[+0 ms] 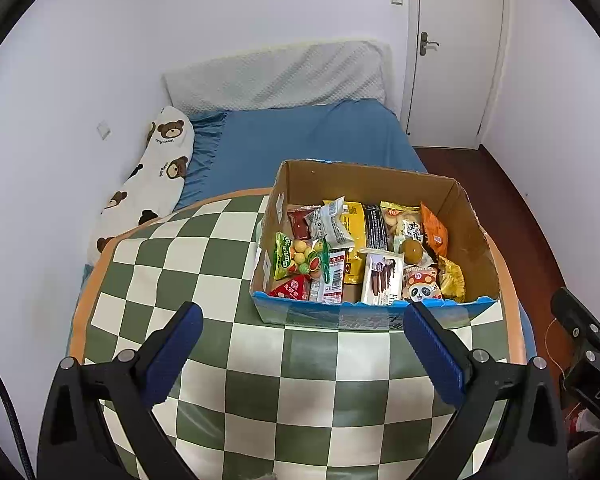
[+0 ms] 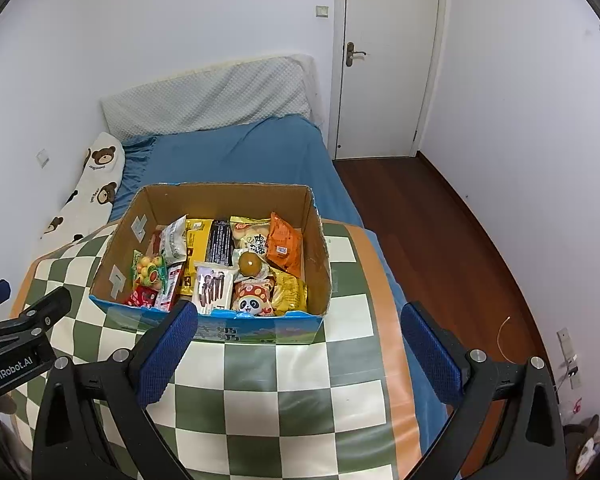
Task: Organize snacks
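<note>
An open cardboard box with a blue front sits on a green-and-white checkered mat. It holds several snack packets: a green fruit-candy bag, a white chocolate-stick pack, a panda packet and an orange packet. My left gripper is open and empty, just short of the box's front wall. The box also shows in the right wrist view. My right gripper is open and empty, at the box's front right corner. The left gripper shows at that view's left edge.
The mat lies on a bed with a blue sheet. A bear-print pillow lies along the left wall, and a white cushion stands at the head. A white door and wooden floor are to the right.
</note>
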`<state>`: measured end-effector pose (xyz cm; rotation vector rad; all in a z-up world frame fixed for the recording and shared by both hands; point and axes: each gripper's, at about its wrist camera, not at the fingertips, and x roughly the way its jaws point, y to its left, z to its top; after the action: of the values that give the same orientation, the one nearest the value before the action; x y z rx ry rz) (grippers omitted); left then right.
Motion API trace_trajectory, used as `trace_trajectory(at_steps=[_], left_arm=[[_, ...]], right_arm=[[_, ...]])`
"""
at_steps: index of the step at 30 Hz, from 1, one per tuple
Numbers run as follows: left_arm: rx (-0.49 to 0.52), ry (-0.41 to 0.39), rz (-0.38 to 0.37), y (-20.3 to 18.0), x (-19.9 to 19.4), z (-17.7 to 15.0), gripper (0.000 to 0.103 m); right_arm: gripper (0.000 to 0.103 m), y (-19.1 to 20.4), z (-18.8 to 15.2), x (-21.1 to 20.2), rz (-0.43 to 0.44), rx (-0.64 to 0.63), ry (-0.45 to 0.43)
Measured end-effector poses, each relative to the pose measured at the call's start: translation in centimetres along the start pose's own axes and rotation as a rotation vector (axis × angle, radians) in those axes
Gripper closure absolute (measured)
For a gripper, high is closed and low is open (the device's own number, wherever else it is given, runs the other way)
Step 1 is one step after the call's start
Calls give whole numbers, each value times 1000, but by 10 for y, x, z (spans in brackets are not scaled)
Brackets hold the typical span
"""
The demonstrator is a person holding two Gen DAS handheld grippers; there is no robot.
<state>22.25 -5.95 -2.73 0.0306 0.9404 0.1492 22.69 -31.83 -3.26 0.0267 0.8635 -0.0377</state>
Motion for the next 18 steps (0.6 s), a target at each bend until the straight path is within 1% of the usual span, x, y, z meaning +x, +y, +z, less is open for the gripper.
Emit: trace_trajectory(at_steps=[18], left_arm=[[4, 2, -5, 0, 3, -1, 0]], right_arm=[[0, 1, 1, 6, 0, -10, 9]])
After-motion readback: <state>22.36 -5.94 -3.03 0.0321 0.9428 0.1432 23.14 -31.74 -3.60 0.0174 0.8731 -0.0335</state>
